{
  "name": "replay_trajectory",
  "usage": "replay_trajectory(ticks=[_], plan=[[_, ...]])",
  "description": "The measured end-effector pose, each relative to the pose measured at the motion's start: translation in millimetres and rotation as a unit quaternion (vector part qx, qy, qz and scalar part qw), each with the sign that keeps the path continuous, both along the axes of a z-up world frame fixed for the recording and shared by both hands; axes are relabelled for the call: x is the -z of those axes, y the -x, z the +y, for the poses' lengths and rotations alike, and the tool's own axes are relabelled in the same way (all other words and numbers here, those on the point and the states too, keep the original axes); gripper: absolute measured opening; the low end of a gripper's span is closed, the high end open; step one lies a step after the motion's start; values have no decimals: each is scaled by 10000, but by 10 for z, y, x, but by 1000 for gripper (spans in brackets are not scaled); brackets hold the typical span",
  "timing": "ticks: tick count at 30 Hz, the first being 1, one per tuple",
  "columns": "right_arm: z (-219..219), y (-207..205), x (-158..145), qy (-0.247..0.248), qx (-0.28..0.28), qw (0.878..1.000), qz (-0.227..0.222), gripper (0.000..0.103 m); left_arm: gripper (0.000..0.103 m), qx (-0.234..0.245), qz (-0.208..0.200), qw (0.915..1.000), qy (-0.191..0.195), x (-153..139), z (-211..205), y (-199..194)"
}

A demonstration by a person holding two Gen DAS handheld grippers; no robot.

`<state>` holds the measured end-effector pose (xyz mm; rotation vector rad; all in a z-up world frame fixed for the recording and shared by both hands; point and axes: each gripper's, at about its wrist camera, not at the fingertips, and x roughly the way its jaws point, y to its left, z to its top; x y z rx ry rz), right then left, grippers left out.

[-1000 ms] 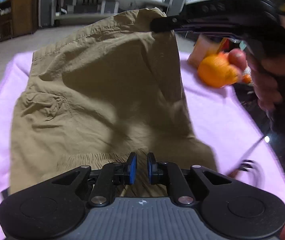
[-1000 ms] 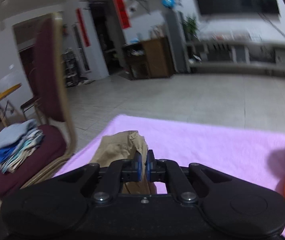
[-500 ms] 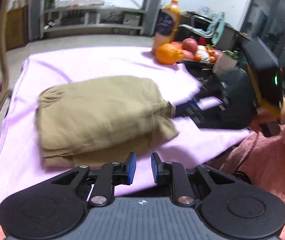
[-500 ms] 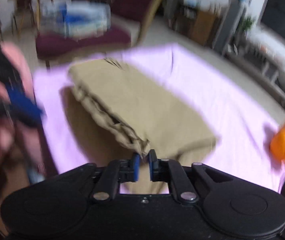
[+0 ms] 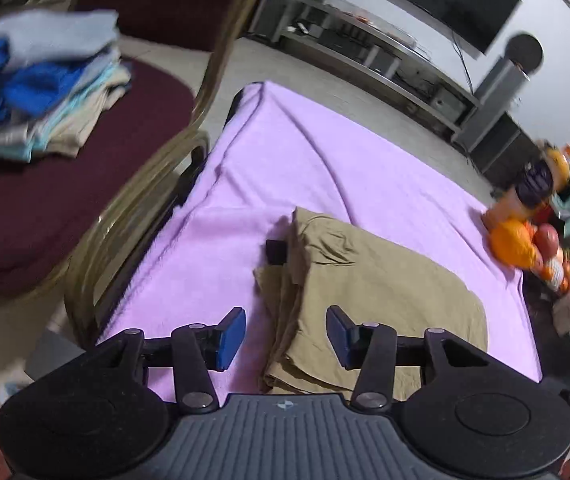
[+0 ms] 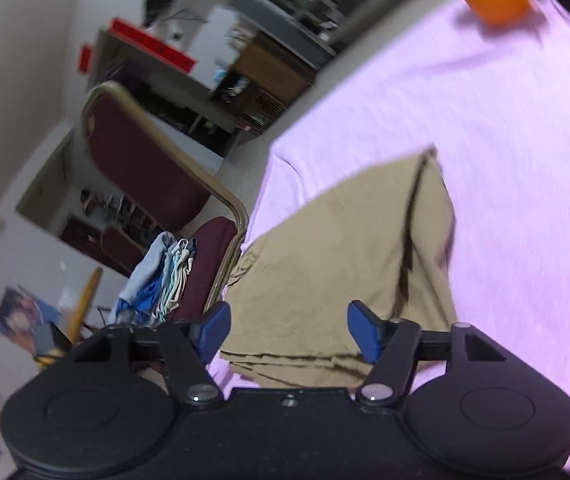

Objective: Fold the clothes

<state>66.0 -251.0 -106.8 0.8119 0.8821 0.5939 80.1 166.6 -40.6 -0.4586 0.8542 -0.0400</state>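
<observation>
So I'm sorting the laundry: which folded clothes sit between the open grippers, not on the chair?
The khaki garment, folded alone on the purple cloth. The other folded clothes, blue and pale, are a stack on the maroon chair seat.

So the left gripper (image 5: 285, 334) has just been opening, its blue pads (image 5: 229, 338) now apart and clear of the cloth, with the stacked edge of the folded khaki trousers (image 5: 381, 296) below the gap. They lie on a lilac tablecloth (image 5: 325, 160). A stack of folded clothes (image 5: 41, 88) sits on a maroon chair (image 5: 45, 208) beside the table. Oranges (image 5: 513, 242) and a juice bottle (image 5: 533, 188) are at the far right edge, pretty blurry.
</observation>
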Motion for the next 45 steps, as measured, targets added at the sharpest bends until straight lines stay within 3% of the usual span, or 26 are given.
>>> replay_trajectory(ticks=[5,10,12,14,19,22,23,24,26,30,33,37,38,40,42,45], plan=[[-71,-62,241,-209,186,9975,643,64,49,67,429,9973,591,297,22,-18],[8,-153,382,-30,364,9958,834,63,50,142,302,9973,659,290,-7,-25],[48,-179,397,81,373,9956,860,51,50,165,284,9973,658,293,-25,-32],[93,-192,431,177,377,9943,979,47,50,216,270,9972,659,299,-42,-40],[164,-212,562,264,424,9883,1444,46,47,270,439,9956,782,390,-58,-164],[123,-224,601,41,515,9855,1616,48,38,231,661,9923,1022,479,-35,-271],[106,-224,607,-27,537,9851,1633,48,29,173,671,9924,1015,486,-28,-279],[93,-225,609,-78,545,9850,1634,48,22,170,597,9930,1004,463,-32,-267],[73,-221,604,-150,540,9854,1607,49,18,225,386,9940,994,397,-49,-229],[68,-225,585,-232,446,9870,1525,52,19,470,99,9945,927,297,-137,-194],[67,-222,573,-303,367,9881,1466,52,35,539,249,9922,1094,337,-144,-241],[33,-215,616,-456,374,9860,1559,52,34,574,354,9890,1313,371,-164,-358],[27,-213,635,-508,374,9850,1605,52,30,583,378,9882,1368,379,-170,-389],[35,-208,676,-620,359,9828,1702,52,8,637,371,9869,1436,381,-212,-440],[54,-212,697,-623,352,9822,1739,52,5,672,259,9869,1445,346,-244,-427],[103,-238,734,-726,251,9802,1825,56,4,705,5,9781,1957,277,-145,-354]])
